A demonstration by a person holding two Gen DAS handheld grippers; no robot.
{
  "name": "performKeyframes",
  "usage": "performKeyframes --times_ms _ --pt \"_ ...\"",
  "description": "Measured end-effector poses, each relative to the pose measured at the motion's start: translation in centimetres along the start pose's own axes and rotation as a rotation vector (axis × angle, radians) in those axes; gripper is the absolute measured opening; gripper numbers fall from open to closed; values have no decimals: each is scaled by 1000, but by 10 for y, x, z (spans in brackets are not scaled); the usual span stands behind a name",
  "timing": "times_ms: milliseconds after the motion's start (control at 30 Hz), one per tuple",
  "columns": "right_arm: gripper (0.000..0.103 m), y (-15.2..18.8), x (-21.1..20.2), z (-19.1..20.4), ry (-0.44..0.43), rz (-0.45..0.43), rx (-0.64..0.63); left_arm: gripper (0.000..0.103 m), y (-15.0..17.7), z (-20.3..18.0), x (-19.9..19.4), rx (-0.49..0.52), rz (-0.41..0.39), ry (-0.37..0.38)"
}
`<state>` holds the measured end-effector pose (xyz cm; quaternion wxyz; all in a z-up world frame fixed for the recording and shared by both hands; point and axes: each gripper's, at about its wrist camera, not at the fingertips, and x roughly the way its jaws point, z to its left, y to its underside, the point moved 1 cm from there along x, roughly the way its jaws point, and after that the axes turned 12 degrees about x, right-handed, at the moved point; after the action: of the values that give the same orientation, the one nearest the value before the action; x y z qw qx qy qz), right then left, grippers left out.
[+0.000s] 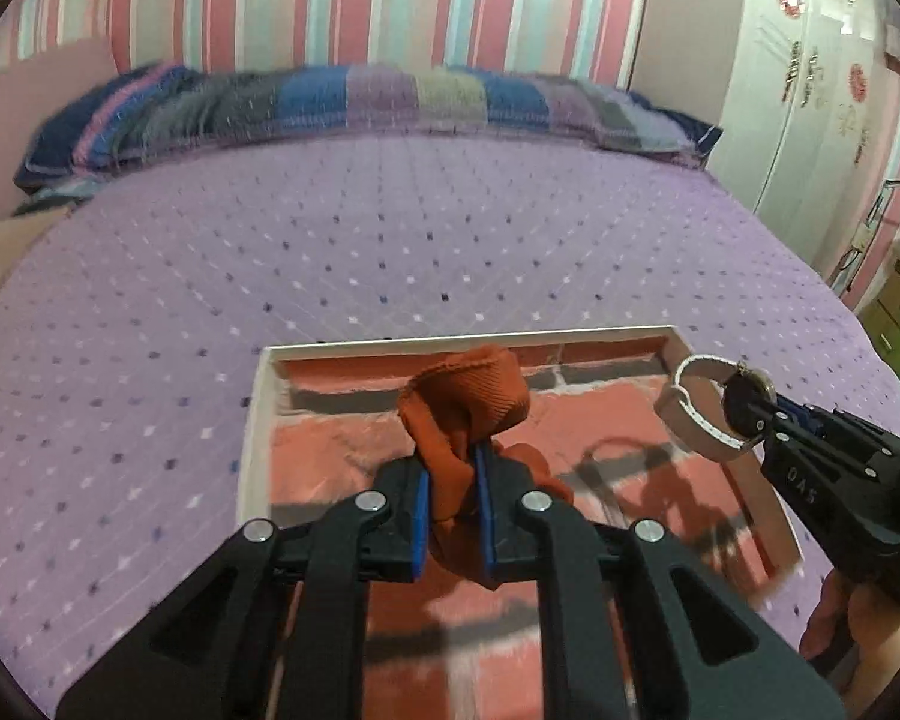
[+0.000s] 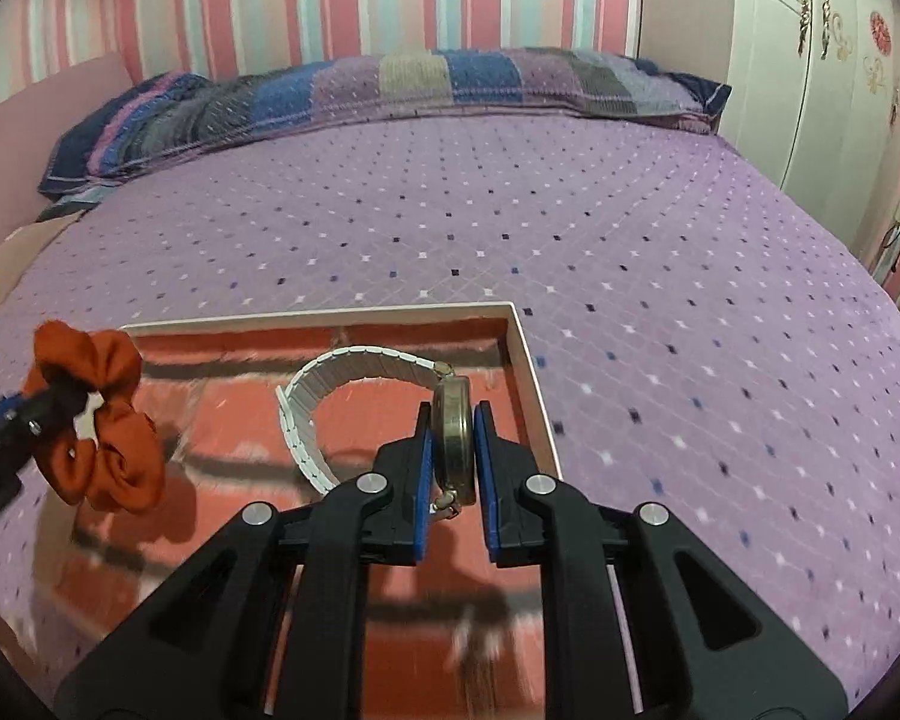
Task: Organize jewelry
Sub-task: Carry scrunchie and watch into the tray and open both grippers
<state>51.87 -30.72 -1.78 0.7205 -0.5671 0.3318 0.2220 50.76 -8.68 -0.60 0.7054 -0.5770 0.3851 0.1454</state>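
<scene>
My left gripper (image 1: 453, 468) is shut on an orange fabric scrunchie (image 1: 468, 402), which it holds above a shallow white-rimmed tray (image 1: 258, 408) lined in red. In the right wrist view the same scrunchie (image 2: 102, 420) hangs at the left, over the tray's left part. My right gripper (image 2: 453, 426) is shut on the metal case of a wristwatch (image 2: 453, 438); its white link band (image 2: 330, 384) loops out to the left over the tray (image 2: 528, 372). In the left wrist view the watch (image 1: 720, 408) and the right gripper (image 1: 768, 414) hover at the tray's right edge.
The tray lies on a purple dotted bedspread (image 1: 390, 240). A striped pillow (image 1: 330, 102) runs along the far edge under a striped wall. A white wardrobe (image 2: 810, 60) stands at the right. A hand (image 1: 840, 618) shows under the right gripper.
</scene>
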Motion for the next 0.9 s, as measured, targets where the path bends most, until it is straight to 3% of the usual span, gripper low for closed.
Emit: performKeyframes --times_ms 333,500,700,800,900 --pt "14 -17 61 15 83 120 -21 13 -17 11 65 22 94 -38" --pt "14 -21 83 12 83 190 11 13 -19 22 82 -3 125 -49" --pt "14 -25 87 13 101 198 -7 17 -16 25 91 2 153 -71" --pt "14 -24 86 13 106 192 -12 27 -14 28 91 -6 163 -78" --pt "15 -24 86 14 104 200 -12 51 -13 30 87 -8 164 -96"
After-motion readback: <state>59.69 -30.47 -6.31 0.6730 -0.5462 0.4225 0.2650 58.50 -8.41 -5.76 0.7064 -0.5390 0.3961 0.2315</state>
